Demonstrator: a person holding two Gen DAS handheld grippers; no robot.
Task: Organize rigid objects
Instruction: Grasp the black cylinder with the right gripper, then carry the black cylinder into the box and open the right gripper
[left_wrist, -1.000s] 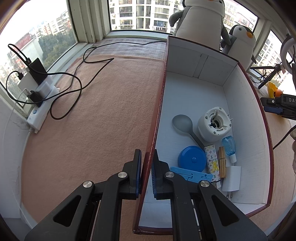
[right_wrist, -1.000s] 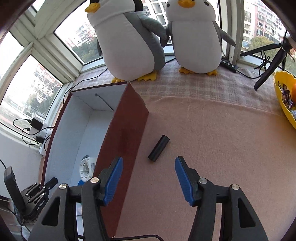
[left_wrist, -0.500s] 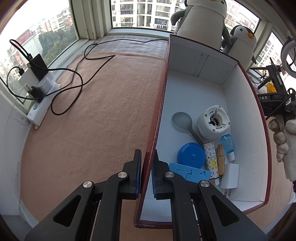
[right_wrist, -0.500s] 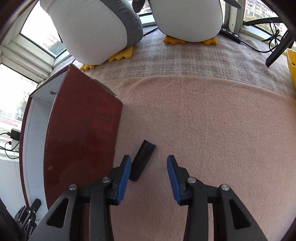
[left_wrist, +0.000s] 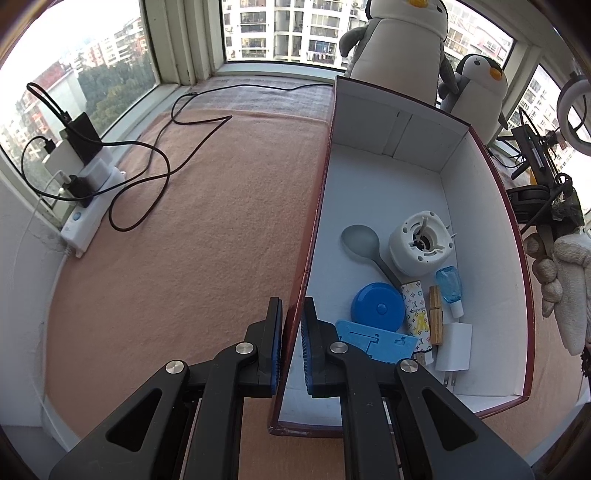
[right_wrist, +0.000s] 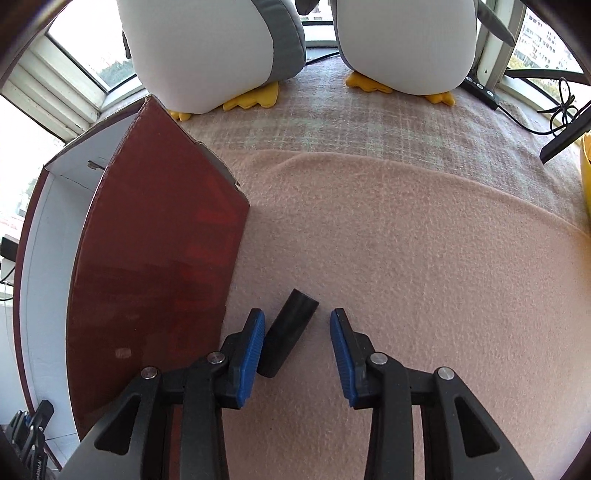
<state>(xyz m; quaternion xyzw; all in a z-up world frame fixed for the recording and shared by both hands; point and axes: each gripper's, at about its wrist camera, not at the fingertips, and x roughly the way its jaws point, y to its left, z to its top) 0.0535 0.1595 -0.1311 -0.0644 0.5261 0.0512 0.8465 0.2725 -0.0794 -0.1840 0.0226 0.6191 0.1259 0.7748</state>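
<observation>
The left gripper (left_wrist: 291, 332) is clamped on the near side wall of the box (left_wrist: 484, 229), one blue pad outside the dark red wall and one inside against the white lining. Inside the box lie a grey spoon (left_wrist: 364, 245), a round white part (left_wrist: 421, 245), a blue round lid (left_wrist: 376, 306), a small blue bottle (left_wrist: 450, 286), a wooden peg (left_wrist: 436, 314), a white plug (left_wrist: 454, 347) and a flat blue piece (left_wrist: 376, 341).

On the other side of the box, the right gripper (right_wrist: 297, 343) points down at the pink blanket (right_wrist: 424, 258), its jaws closing around a short black tube (right_wrist: 288, 341) lying tilted just beside the red wall. The left pad looks to be touching the tube, though I can't be sure from here; the right pad is clear of it. Two plush penguins (right_wrist: 218, 40) stand beyond on the checked cloth.
</observation>
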